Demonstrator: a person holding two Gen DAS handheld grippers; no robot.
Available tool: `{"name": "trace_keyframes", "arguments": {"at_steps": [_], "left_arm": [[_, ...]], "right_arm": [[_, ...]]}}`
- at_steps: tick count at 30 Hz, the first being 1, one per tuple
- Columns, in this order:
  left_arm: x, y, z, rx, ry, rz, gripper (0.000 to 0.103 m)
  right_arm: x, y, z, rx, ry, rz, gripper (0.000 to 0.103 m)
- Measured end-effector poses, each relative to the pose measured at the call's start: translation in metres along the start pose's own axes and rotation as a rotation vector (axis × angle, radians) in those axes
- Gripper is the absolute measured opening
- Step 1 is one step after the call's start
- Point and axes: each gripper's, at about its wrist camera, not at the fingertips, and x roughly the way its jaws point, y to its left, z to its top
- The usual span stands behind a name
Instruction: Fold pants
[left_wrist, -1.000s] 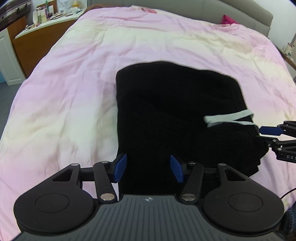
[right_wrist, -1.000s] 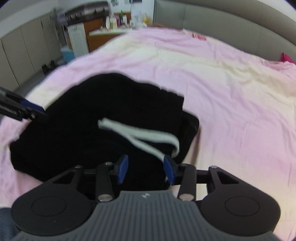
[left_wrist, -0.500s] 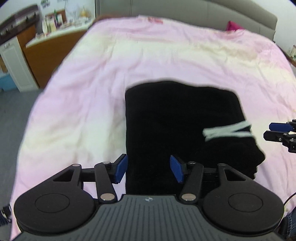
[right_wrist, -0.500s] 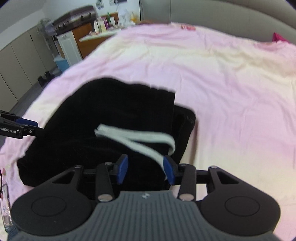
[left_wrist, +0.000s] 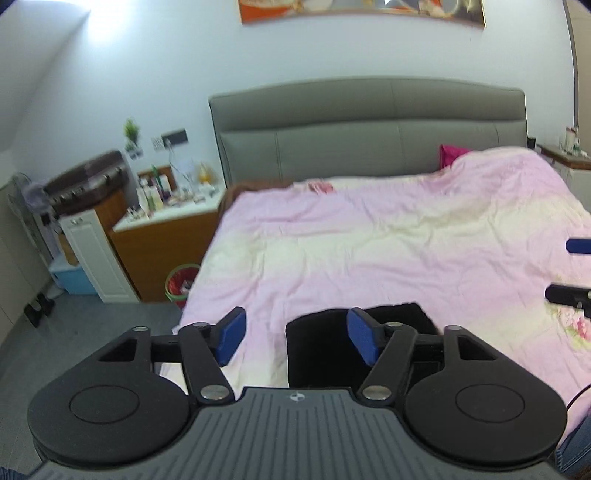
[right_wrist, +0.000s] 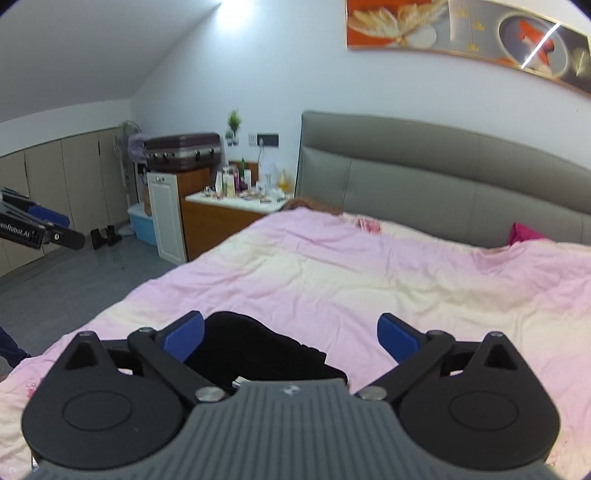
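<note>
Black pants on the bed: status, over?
Left tool open, empty. Right tool open, empty. Folded black fabric pants lying on pink bedspread, released. Nothing in the way.

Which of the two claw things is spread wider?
The right gripper: its blue pads sit far apart, framing pants and bedspread. The left gripper is open too, but narrower.

Ahead of me a pink and cream quilt (left_wrist: 388, 251) covers the bed, with a grey padded headboard (right_wrist: 424, 166) at the far end and a magenta pillow (left_wrist: 452, 153) at its right. To the left I see a wooden nightstand crowded with bottles (right_wrist: 229, 210), a dark brown suitcase (right_wrist: 183, 146), a red waste bin (left_wrist: 181, 284), and an orange framed picture (right_wrist: 461, 33) on the wall.
</note>
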Motion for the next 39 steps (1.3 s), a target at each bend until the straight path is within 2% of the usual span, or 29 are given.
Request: {"name": "trace_keyframes", "arguments": {"at_steps": [3, 7, 13, 17, 23, 31, 35, 39], "left_arm": [[-0.032, -0.012, -0.013, -0.047, -0.080, 0.030, 0.090], [-0.059, -0.033, -0.039, -0.108, -0.150, 0.098, 0.091], [-0.082, -0.060, -0.075, -0.129, -0.160, 0.156, 0.091], [-0.086, -0.072, -0.092, -0.159, -0.146, 0.135, 0.091], [-0.069, -0.093, -0.120, -0.132, -0.070, 0.117, 0.091], [-0.050, -0.108, -0.155, -0.163, 0.026, 0.056, 0.091], [-0.049, -0.107, -0.157, -0.187, 0.024, 0.046, 0.091], [-0.050, -0.109, -0.154, -0.184, -0.001, 0.051, 0.091]], "right_arm": [[-0.039, 0.006, -0.008, 0.010, -0.045, 0.010, 0.098], [-0.084, 0.015, -0.031, 0.034, -0.088, -0.012, 0.098], [-0.132, 0.030, -0.069, 0.046, -0.138, -0.099, 0.098], [-0.154, 0.035, -0.091, 0.080, -0.144, -0.105, 0.098], [-0.158, 0.036, -0.119, 0.112, -0.089, -0.111, 0.098], [-0.142, 0.045, -0.149, 0.125, 0.011, -0.117, 0.098], [-0.132, 0.048, -0.154, 0.124, 0.033, -0.132, 0.098], [-0.131, 0.049, -0.153, 0.135, 0.017, -0.152, 0.098]]}}
